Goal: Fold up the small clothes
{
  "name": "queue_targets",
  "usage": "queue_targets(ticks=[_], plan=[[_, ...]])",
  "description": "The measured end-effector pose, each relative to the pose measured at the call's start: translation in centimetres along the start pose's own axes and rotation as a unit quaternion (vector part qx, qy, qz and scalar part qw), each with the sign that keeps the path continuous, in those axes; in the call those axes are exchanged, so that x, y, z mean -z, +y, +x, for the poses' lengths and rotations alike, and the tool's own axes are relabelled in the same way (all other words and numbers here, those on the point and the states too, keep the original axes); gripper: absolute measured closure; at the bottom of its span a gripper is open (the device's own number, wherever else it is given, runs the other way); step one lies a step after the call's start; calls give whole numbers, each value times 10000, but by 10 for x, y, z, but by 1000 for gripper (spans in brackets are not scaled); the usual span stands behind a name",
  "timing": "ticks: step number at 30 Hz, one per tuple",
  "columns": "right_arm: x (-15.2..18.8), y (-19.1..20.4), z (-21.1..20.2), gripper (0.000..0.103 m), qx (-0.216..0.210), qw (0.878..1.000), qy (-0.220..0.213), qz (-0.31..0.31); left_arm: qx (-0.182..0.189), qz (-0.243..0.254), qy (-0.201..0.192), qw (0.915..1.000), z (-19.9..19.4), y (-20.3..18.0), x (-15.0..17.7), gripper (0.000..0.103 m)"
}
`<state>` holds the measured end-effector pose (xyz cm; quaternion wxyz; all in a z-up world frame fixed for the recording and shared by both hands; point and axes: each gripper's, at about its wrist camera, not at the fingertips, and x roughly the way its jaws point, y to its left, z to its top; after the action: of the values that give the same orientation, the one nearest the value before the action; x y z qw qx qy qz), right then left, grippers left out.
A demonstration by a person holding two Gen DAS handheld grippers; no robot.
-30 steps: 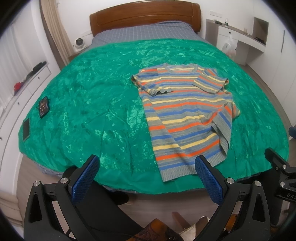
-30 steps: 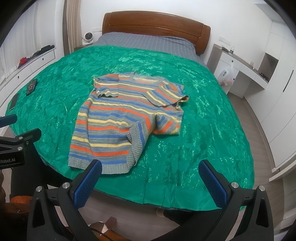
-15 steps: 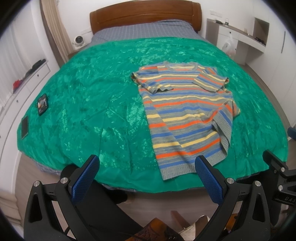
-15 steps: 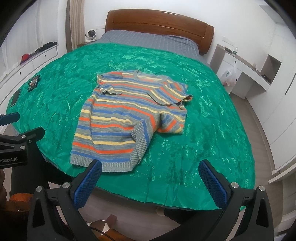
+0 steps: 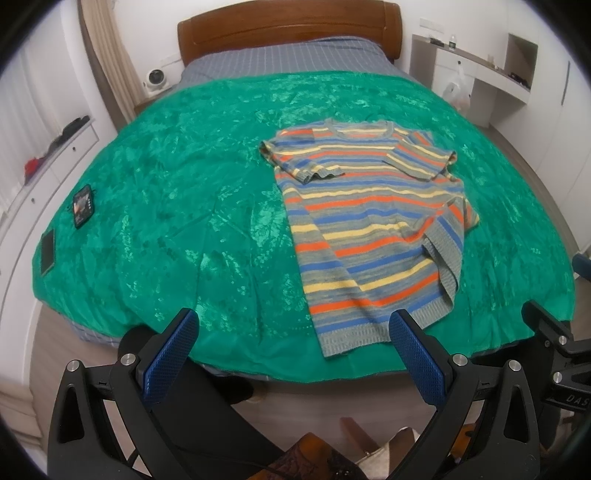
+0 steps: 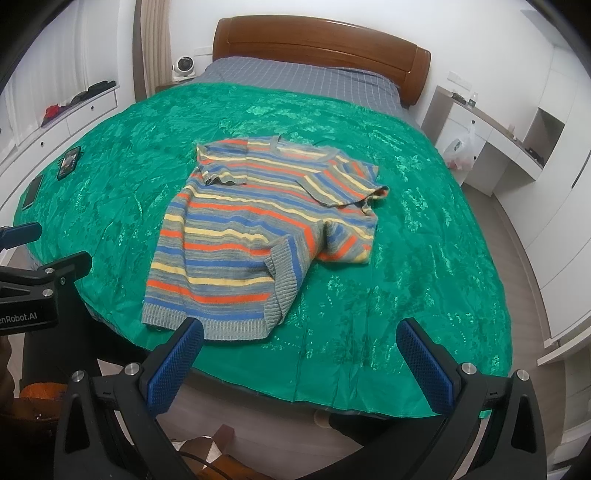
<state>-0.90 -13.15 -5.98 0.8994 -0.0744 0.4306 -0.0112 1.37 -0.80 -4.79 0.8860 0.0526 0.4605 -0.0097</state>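
Both grippers, left and right, had advanced toward the bed, jaws spread wide and empty. The striped sweater lay just ahead, half-folded, its hem now within reach.

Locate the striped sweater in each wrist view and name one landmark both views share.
Left wrist view: the striped sweater lies right of centre on the green bedspread, hem toward the camera.
Right wrist view: the striped sweater lies left of centre, its right side folded over.
Shared landmark: the wooden headboard at the far end.
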Motion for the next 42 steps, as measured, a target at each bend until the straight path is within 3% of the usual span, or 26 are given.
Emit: queue_targets(ticks=[15,19,21,24,27,30,32,33,35,36,37,38,40,42], plan=[[1,-1,1,0,-13,10000,11,17,32,38,46,10000,3,-1,1,0],[1,-2,1,0,-38,10000,12,49,-117,-32,60,9999,15,24,-4,0],[2,-4,-2,0,-6,9999,-40,107,-109,-326,179,9992,28,47,-5,0],[5,-10,-1,0,53,9998,-37,187,200,-667,466,9965,56,68,0,0],[7,-18,7,0,69,9996,56,270,721,-460,797,9931,97,56,7,0],[4,-28,12,0,-7,9995,-9,331,835,-82,1233,9888,142,29,18,2],[0,-35,17,0,111,9995,-180,245,816,198,1458,9857,166,8,29,15],[-3,-38,20,0,199,9993,-248,184,805,270,1552,9842,173,2,32,31],[-10,-36,32,0,303,9987,-409,-73,810,277,1496,9850,177,-7,36,41],[-14,-31,40,0,241,9985,-440,-220,868,265,1408,9859,174,-9,36,59],[-18,-24,51,0,92,9982,-447,-394,1009,241,1387,9849,171,-10,36,90],[-23,-12,67,1,-134,9971,-435,-614,1146,188,1421,9830,170,-10,36,101],[-29,12,98,1,-399,9937,-348,-991,1153,58,1432,9829,168,-6,37,101],[-30,37,143,16,-321,9885,-72,-1477,1195,-66,1461,9820,167,1,39,102]])
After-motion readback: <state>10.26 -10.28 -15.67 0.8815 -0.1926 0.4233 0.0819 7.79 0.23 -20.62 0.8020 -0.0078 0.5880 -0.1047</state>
